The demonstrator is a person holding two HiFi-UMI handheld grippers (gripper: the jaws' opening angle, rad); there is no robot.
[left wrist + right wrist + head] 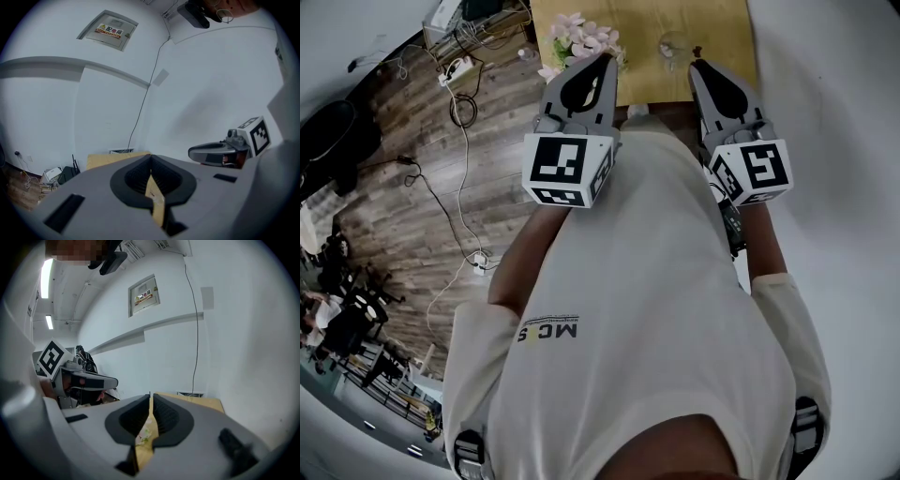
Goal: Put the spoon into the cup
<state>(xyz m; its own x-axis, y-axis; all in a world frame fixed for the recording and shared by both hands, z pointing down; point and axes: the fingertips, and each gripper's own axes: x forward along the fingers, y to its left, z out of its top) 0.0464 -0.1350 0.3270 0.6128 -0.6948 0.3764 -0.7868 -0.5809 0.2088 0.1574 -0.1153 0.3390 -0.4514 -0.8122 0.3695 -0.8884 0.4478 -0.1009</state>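
In the head view both grippers are held up in front of the person's chest and point at a wooden table point(712, 28). A clear glass cup point(673, 45) stands on that table, just ahead of the two grippers. I cannot make out a spoon in any view. My left gripper point(605, 58) is shut and holds nothing, and its tips point(151, 157) meet in the left gripper view. My right gripper point(697, 66) is shut and empty too, and its tips point(150, 394) touch in the right gripper view. Each gripper view shows the other gripper beside it.
A bunch of pink flowers point(579, 36) lies on the table's left part, just beyond my left gripper. White walls stand behind the table point(117, 159). A wooden floor with cables and a power strip point(459, 67) lies to the left.
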